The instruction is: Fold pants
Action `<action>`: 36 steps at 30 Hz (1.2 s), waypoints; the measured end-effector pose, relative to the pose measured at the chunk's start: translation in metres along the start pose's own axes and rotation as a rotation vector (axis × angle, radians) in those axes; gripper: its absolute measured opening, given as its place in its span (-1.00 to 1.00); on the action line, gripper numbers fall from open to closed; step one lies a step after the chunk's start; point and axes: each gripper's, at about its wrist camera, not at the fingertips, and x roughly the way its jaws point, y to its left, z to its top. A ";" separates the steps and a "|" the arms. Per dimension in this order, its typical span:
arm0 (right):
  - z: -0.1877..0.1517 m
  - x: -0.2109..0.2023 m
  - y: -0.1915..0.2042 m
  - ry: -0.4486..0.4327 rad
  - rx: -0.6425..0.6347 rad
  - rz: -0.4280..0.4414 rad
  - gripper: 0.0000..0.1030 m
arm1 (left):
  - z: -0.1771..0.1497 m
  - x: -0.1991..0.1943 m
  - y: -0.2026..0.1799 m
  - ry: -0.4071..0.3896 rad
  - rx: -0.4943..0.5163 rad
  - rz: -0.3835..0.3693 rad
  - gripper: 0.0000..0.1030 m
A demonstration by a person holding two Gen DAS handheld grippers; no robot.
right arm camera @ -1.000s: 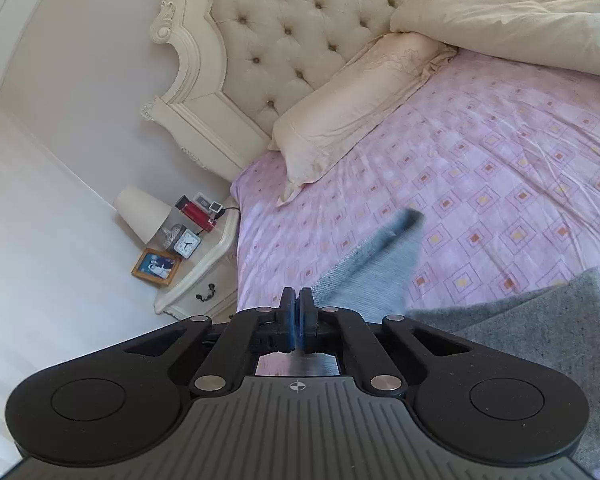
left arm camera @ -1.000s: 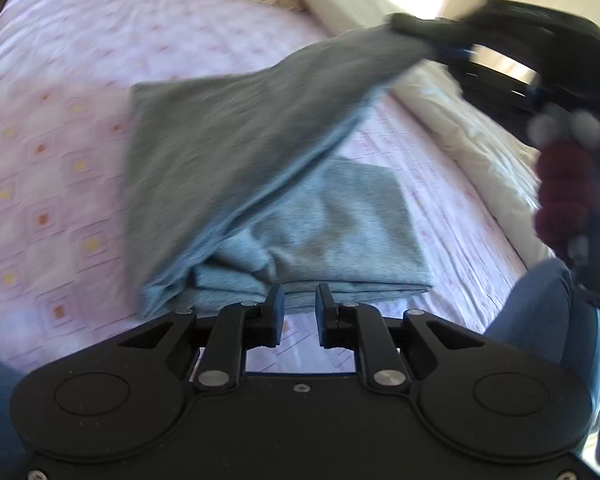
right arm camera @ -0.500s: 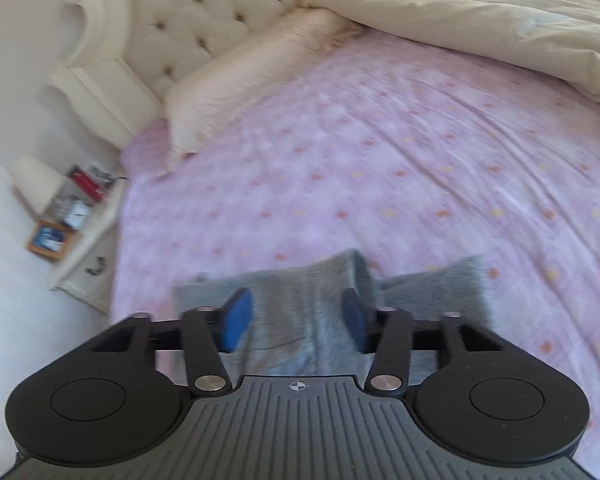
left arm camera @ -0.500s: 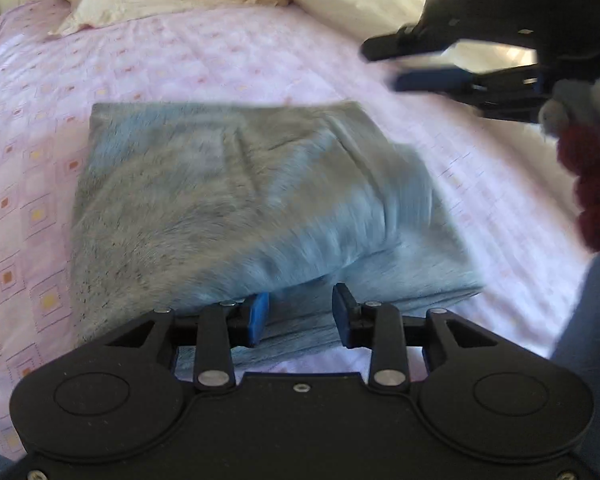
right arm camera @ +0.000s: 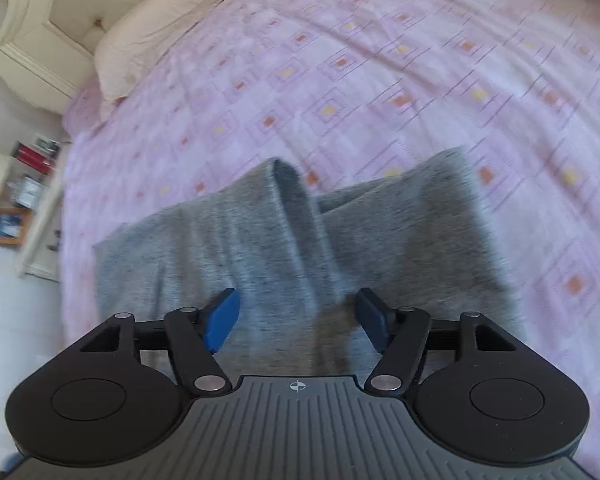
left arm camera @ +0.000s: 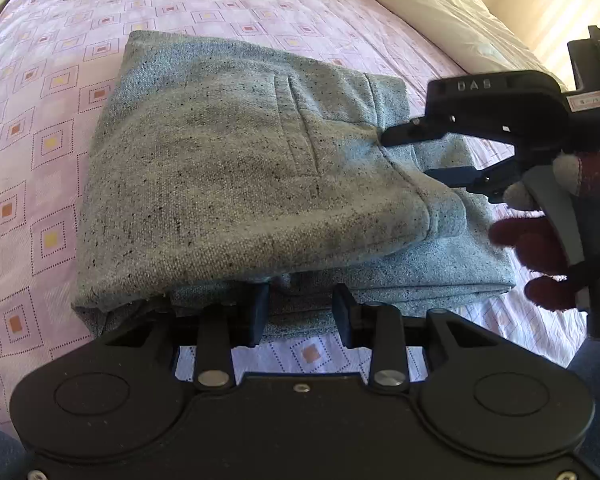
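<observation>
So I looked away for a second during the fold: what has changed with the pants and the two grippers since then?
The right gripper carried the raised flap of the pants over and down onto the stack, and its jaws have just been opening, letting go; cloth lies between them unpinched. The left gripper also opened, at the near edge. The bedsheet and pillow stayed put.

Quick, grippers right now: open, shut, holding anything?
Left gripper: open, empty, at the pants' near edge.
Right gripper: jaws just opened, over the pants, gripping nothing.
</observation>
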 end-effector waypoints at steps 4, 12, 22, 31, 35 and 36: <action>0.000 -0.009 0.016 0.036 -0.056 0.092 -0.73 | -0.006 -0.008 -0.008 -0.035 0.040 0.016 -0.17; 0.004 -0.082 0.067 -0.131 -0.188 0.367 -0.75 | -0.015 -0.024 -0.045 -0.201 0.288 0.072 -0.11; 0.011 -0.086 0.079 -0.128 -0.220 0.398 -0.75 | -0.004 -0.008 -0.045 -0.228 0.259 0.195 -0.03; 0.013 -0.094 0.048 -0.151 -0.157 0.291 -0.75 | 0.007 -0.011 -0.003 -0.074 -0.028 0.234 -0.07; 0.015 -0.100 0.027 -0.142 -0.149 0.183 -0.75 | -0.001 -0.029 -0.003 0.030 -0.007 0.164 -0.06; 0.014 -0.101 0.023 -0.136 -0.154 0.154 -0.75 | -0.003 -0.034 0.000 0.043 -0.015 0.134 -0.07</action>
